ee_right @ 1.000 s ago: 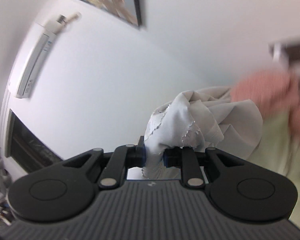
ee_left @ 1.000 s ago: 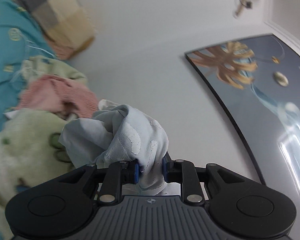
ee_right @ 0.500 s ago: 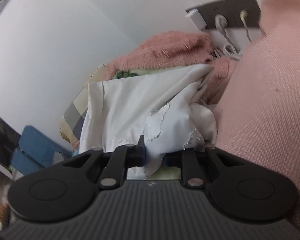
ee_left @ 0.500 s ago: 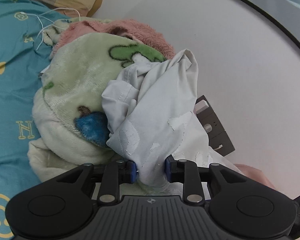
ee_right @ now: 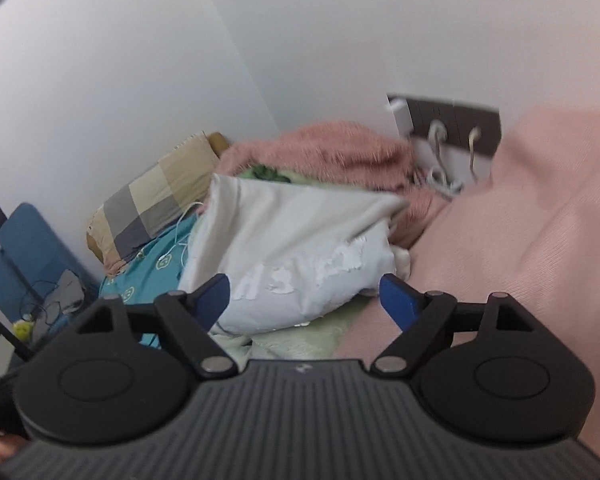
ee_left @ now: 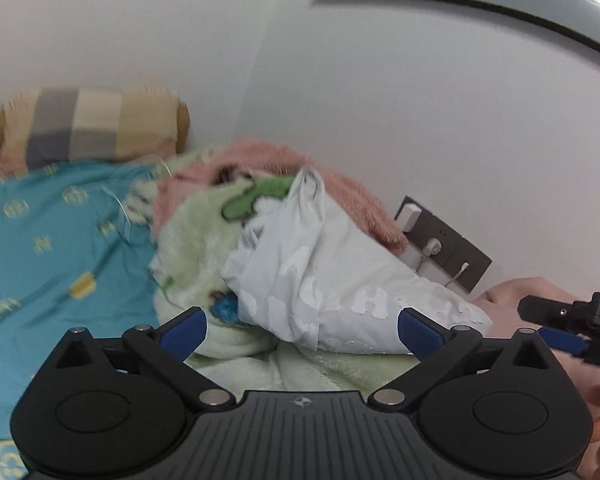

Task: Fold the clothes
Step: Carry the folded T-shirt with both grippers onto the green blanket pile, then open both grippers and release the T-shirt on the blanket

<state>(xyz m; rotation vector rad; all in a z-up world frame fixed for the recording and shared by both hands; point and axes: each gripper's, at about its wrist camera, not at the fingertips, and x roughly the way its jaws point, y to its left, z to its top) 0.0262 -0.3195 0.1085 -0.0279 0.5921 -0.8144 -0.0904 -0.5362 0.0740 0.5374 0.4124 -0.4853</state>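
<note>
A folded white garment (ee_left: 340,280) with cracked white lettering lies on a pale green fleece blanket (ee_left: 204,248) against the wall. My left gripper (ee_left: 302,326) is open just in front of it, its jaws wide apart and holding nothing. The same white garment (ee_right: 300,240) shows in the right wrist view, where my right gripper (ee_right: 306,294) is also open and empty, just short of the cloth. The right gripper (ee_left: 568,332) appears at the right edge of the left wrist view.
A fuzzy pink blanket (ee_left: 284,168) is heaped behind the garment. A checked pillow (ee_left: 88,132) rests on the teal sheet (ee_left: 52,256) at left. A dark wall socket panel (ee_left: 444,244) with plugged cables sits beside the pile. Smooth pink bedding (ee_right: 532,232) lies right.
Both grippers have opened and let go of the white garment, which now rests on the green blanket. Both have drawn back a little from it.
</note>
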